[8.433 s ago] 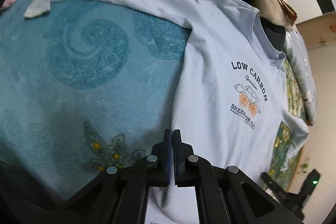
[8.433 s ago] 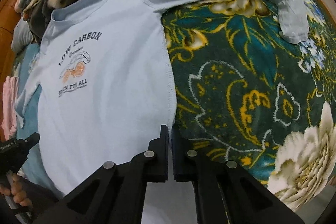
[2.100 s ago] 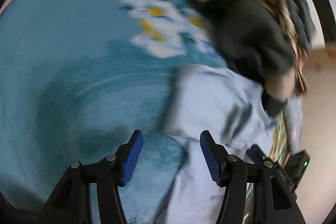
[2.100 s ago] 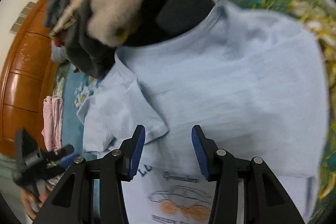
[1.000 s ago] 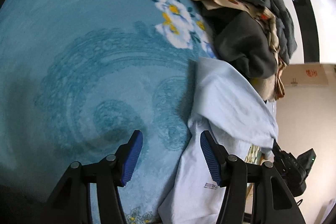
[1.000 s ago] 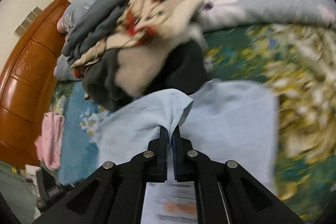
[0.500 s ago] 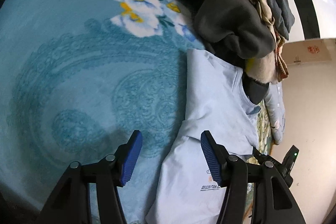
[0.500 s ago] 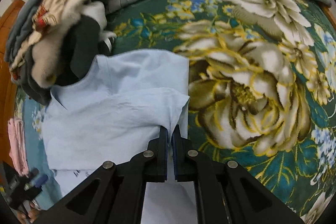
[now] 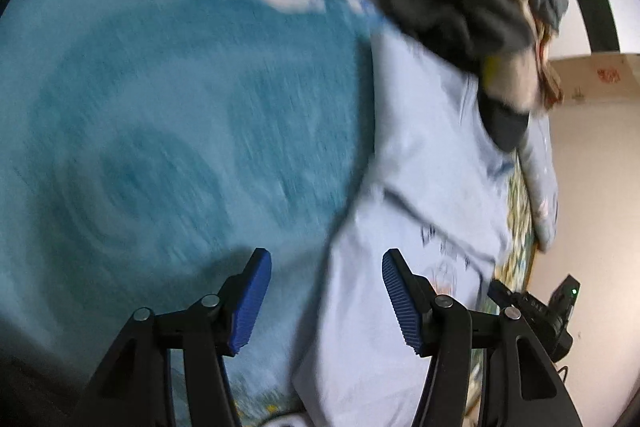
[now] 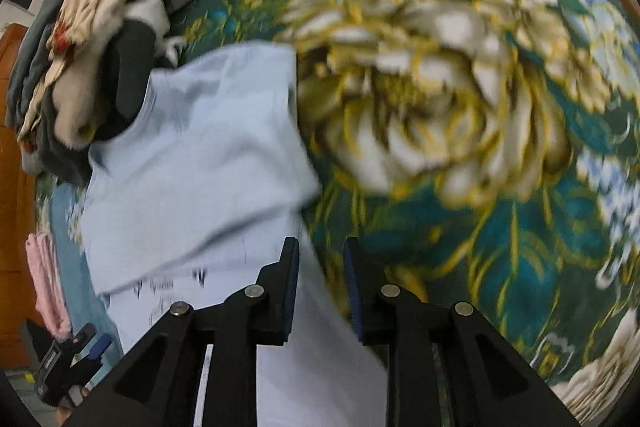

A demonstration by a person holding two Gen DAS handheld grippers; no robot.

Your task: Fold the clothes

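Light-blue T-shirt (image 10: pixel 192 163) lies flat on the bed, its sleeves folded in over the chest so the upper part reads as a plain rectangle; dark print lettering (image 10: pixel 164 283) peeks out just below the folded edge. Collar end of the shirt touches the heap of clothes (image 10: pixel 80 67), dark grey and cream items piled together. One long side of the shirt lies on the teal blanket (image 9: pixel 160 107), the other on the green floral blanket (image 10: pixel 460 107).

Left gripper (image 9: pixel 326 303): jaws wide apart, holding nothing, poised above the shirt's edge on the teal-blanket side. One blue pad is over blanket, the other over shirt.

Right gripper (image 10: pixel 318 291): jaws parted with a narrower gap, nothing between them, sitting over the shirt's opposite edge where it meets the floral blanket.

Folded pink cloth (image 10: pixel 46 279) lies on the teal-blanket side, well apart from the shirt. Both views motion-blurred.
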